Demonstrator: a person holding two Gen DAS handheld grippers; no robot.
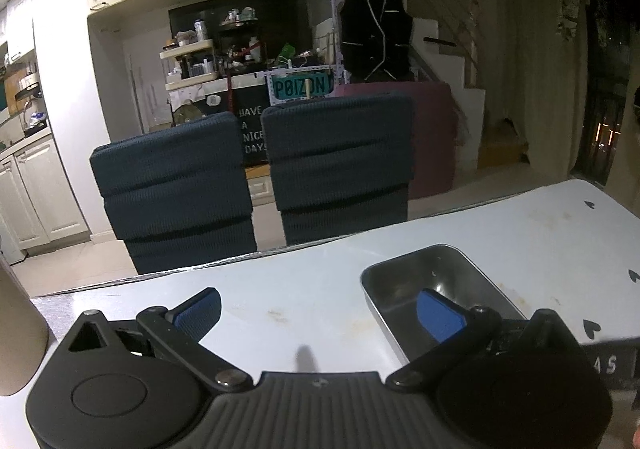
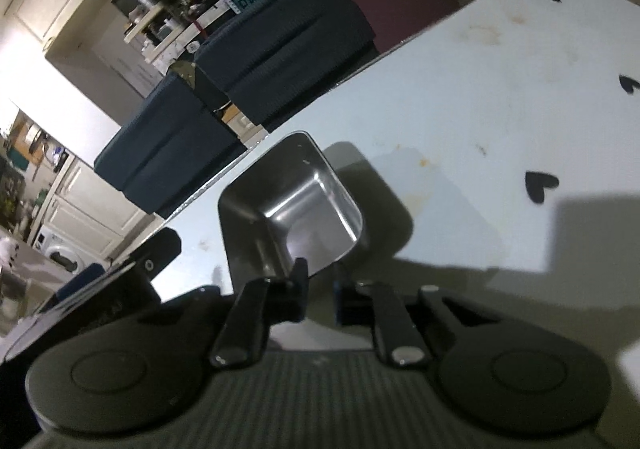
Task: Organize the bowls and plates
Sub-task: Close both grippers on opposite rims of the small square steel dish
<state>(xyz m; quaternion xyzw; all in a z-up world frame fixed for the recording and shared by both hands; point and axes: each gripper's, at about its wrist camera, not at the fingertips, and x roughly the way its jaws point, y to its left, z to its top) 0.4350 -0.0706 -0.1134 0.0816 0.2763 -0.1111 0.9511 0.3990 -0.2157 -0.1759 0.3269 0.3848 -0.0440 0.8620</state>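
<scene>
A rectangular steel tray (image 1: 436,277) sits on the white table (image 1: 280,289), right of centre in the left wrist view. My left gripper (image 1: 320,301) is open wide just above the table, and its right blue pad (image 1: 438,315) hangs over the tray's near left corner without touching its wall. In the right wrist view the steel tray (image 2: 296,205) lies straight ahead. My right gripper (image 2: 320,289) is nearly closed over its near rim, one finger inside the wall and one outside, pinching it. The tray holds nothing.
Two dark blue chair backs (image 1: 172,189) (image 1: 340,161) stand against the table's far edge. A tan cylinder (image 1: 16,337) rises at the left edge. A black item with white letters (image 1: 608,365) lies right of the tray. Black heart stickers (image 2: 540,185) dot the table.
</scene>
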